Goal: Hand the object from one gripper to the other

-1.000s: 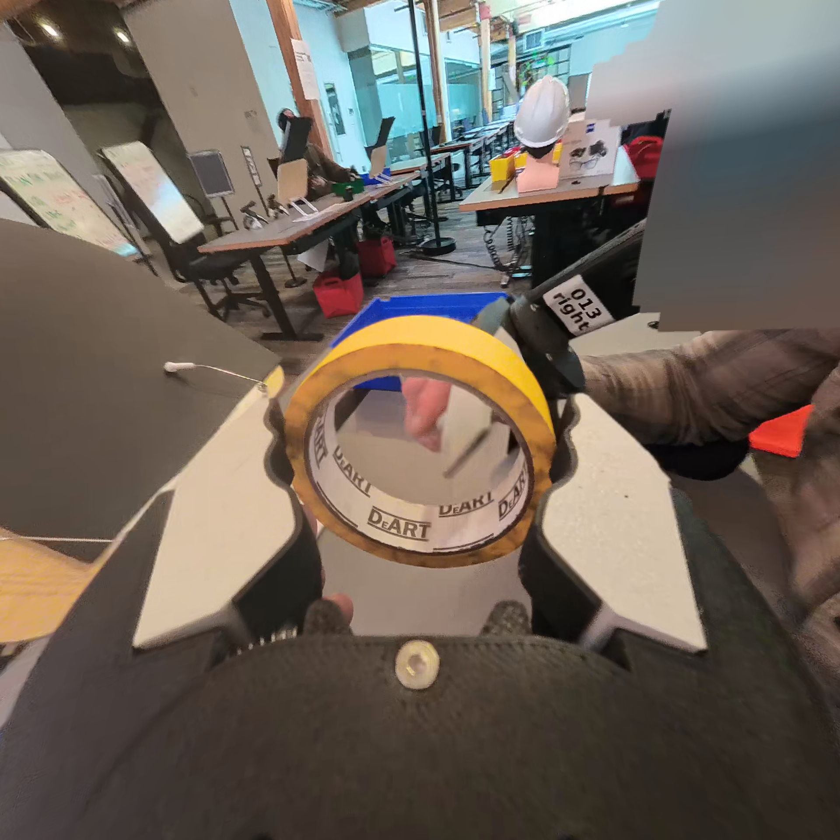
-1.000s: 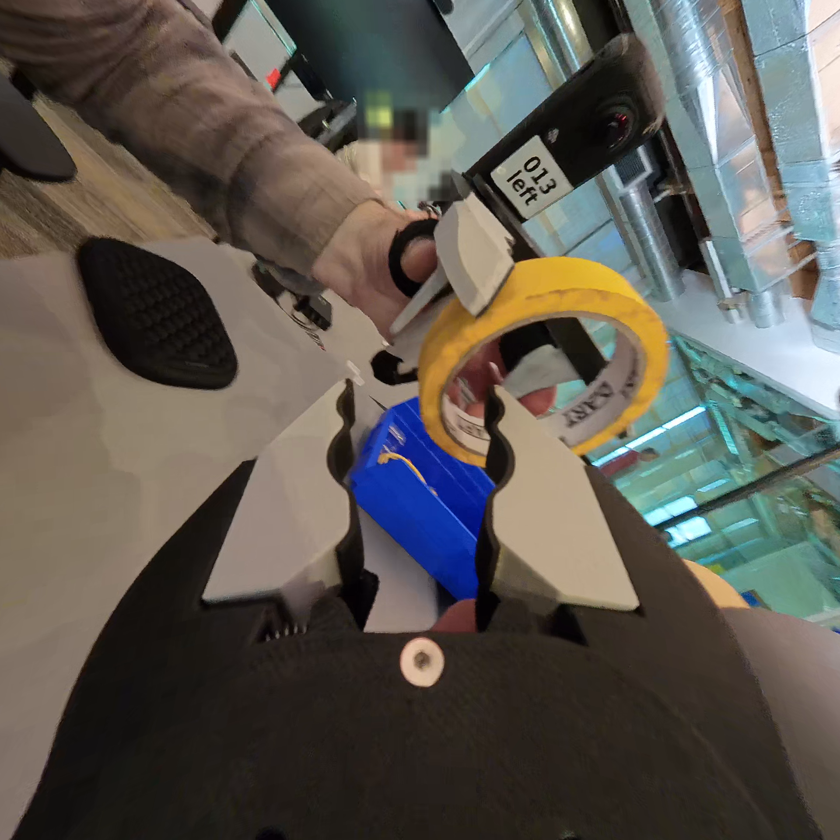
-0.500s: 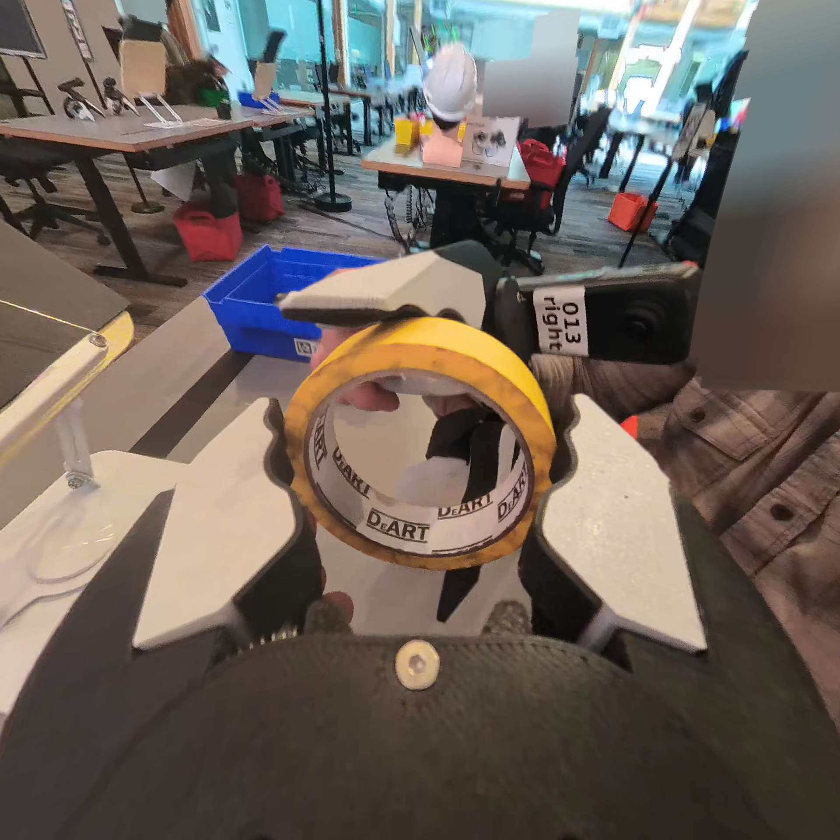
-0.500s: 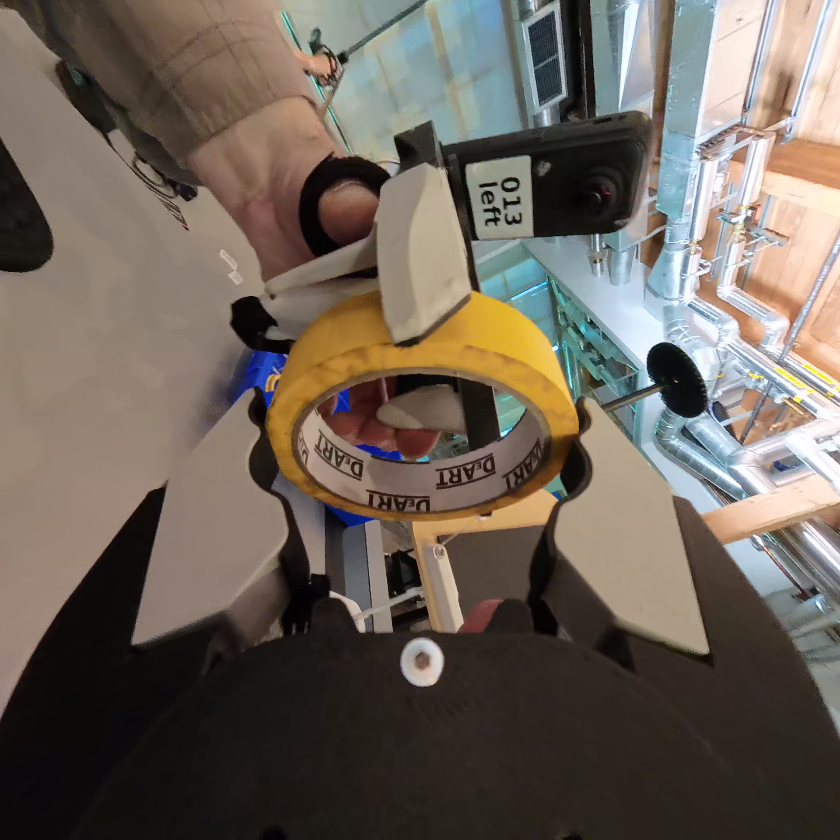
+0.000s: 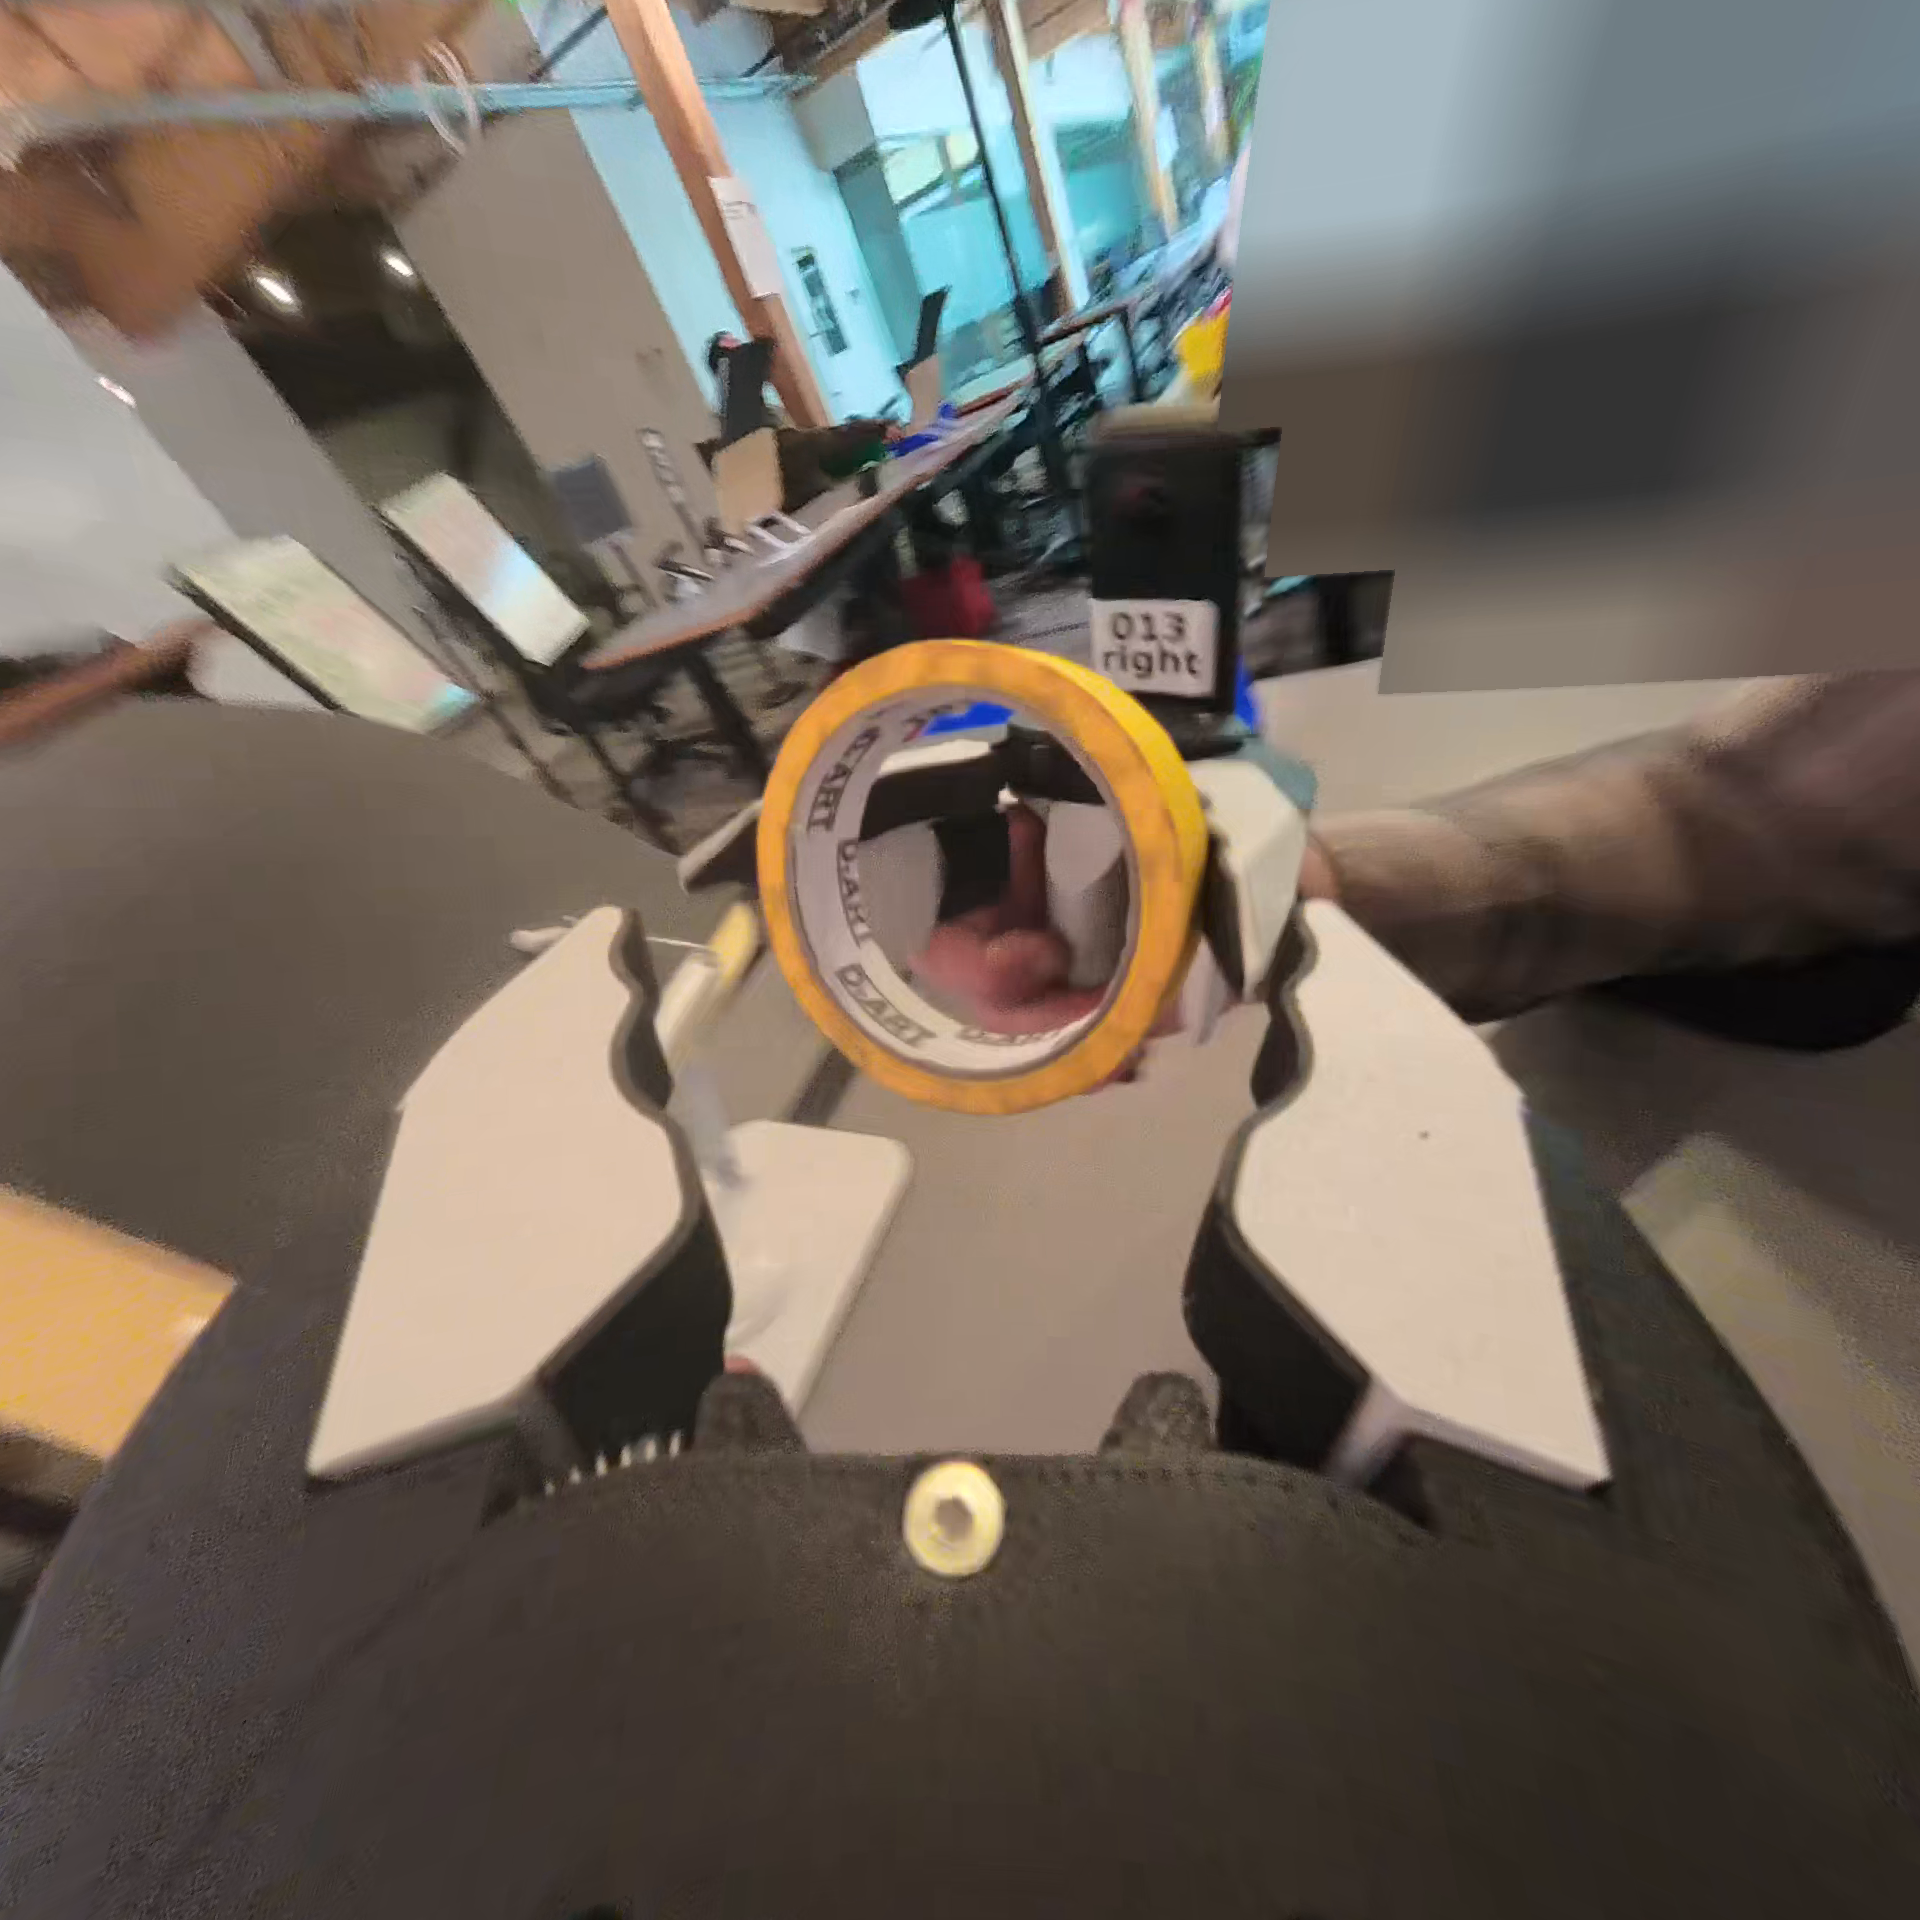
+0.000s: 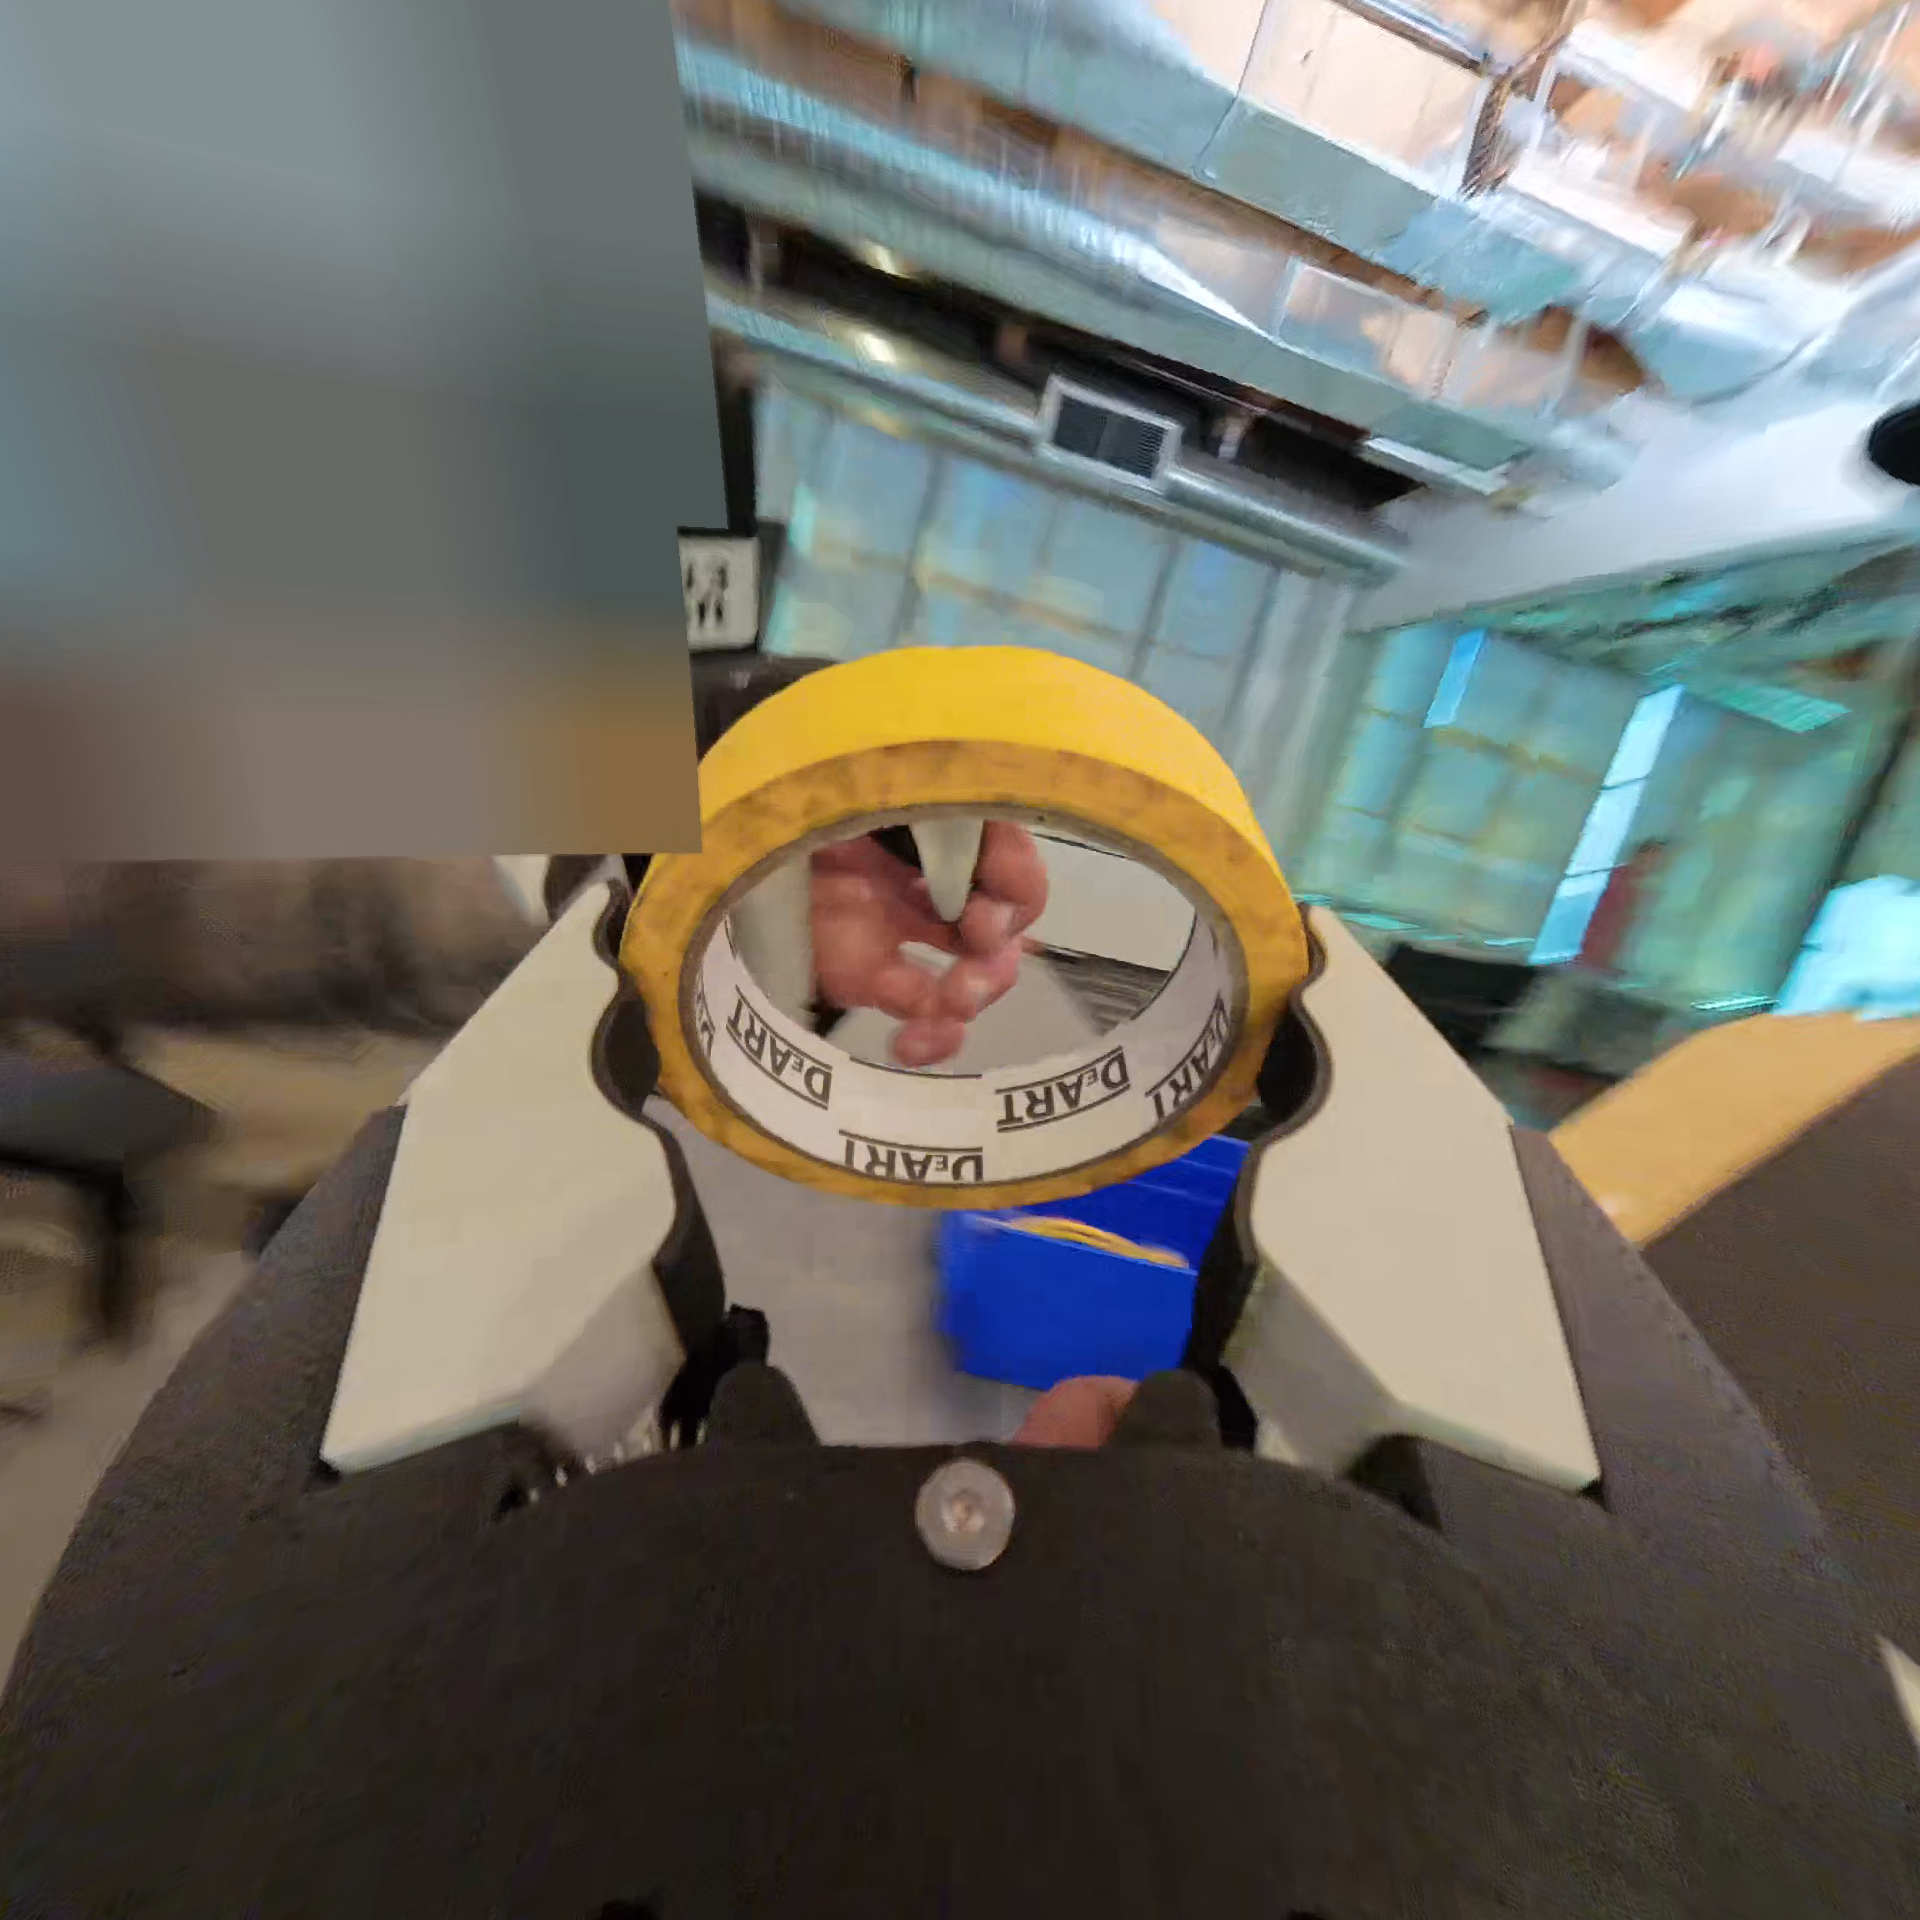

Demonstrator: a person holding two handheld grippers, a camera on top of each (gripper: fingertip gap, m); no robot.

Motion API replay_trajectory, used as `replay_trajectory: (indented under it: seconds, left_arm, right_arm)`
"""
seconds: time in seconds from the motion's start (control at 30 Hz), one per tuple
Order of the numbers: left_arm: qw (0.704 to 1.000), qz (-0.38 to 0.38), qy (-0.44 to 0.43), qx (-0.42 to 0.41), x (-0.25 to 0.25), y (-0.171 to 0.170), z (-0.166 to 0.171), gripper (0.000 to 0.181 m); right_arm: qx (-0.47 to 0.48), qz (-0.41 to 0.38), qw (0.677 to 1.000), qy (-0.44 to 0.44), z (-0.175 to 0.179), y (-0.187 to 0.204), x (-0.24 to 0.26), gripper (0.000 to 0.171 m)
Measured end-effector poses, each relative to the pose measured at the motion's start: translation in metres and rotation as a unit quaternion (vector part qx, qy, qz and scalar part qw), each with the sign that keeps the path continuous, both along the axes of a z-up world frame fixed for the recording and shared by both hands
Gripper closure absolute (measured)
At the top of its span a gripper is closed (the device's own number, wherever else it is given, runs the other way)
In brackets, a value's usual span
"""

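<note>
Two right fingers (image 6: 1382,1122) clamping yellow tape roll (image 6: 961,925), left gripper (image 5: 951,997) spread, clear

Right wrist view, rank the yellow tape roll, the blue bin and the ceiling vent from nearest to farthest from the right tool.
1. Yellow tape roll: gripped between the right tool's fingers, centre.
2. Blue bin: below the roll, seen through the gap between the fingers.
3. Ceiling vent: far off overhead, above the roll.

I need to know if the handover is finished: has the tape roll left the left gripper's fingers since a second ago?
Yes. In the left wrist view the yellow tape roll now sits beyond the open left gripper, clamped by the right gripper.
</note>
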State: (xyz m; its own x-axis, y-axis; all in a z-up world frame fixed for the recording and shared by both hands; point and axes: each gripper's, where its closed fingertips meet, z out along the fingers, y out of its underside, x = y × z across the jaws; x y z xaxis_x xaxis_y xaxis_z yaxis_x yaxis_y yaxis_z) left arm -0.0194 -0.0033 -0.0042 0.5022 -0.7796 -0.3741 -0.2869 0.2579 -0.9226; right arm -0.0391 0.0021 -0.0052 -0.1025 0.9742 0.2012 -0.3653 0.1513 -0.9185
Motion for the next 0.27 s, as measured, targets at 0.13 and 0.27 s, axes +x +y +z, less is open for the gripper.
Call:
replay_trajectory:
  seconds: [0.13,0.27]
  left_arm:
    - [0.964,0.063,0.192,0.174,0.002,-0.007,-0.007,0.068]
    - [0.912,0.065,0.324,0.243,0.018,-0.009,-0.022,0.059]
  right_arm:
    - [-0.193,0.190,0.963,0.019,0.006,0.002,0.012,0.053]
    - [-0.218,0.295,0.930,-0.023,-0.012,-0.019,0.009,0.053]
